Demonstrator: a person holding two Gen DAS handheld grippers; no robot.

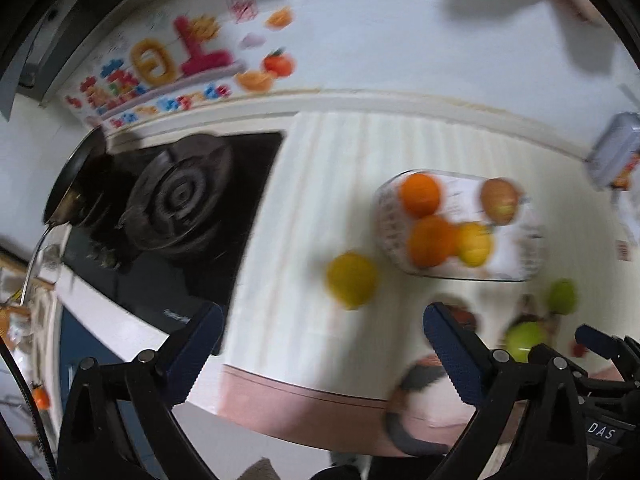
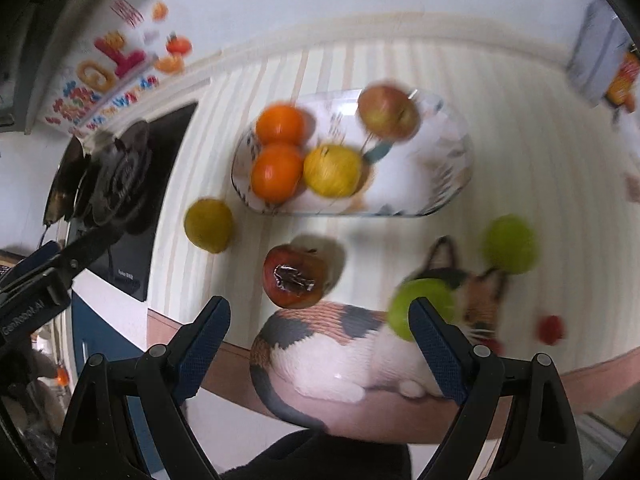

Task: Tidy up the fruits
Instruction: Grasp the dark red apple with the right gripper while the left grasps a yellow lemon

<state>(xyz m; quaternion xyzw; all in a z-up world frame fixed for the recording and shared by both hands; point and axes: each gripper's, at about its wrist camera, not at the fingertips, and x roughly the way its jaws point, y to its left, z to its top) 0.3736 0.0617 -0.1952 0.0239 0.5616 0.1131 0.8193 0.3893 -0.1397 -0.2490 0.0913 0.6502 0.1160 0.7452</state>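
Observation:
A clear glass bowl (image 2: 452, 160) on the striped mat holds two oranges (image 2: 280, 124), a yellow fruit (image 2: 332, 170) and a reddish apple (image 2: 388, 112). The bowl also shows in the left wrist view (image 1: 516, 248). Loose on the mat lie a yellow fruit (image 2: 209, 225) (image 1: 352, 279), a red fruit with a dark patch (image 2: 294, 276) and two green apples (image 2: 510, 244) (image 2: 420, 304). My right gripper (image 2: 320, 320) is open and empty, just in front of the red fruit. My left gripper (image 1: 320, 332) is open and empty, in front of the loose yellow fruit.
A black gas stove (image 1: 180, 200) with a pan (image 1: 72, 172) sits left of the mat. A grey box (image 2: 600, 56) stands at the far right. A small red object (image 2: 551, 329) lies at the right. The mat's cat picture (image 2: 360, 352) lies at the counter's front edge.

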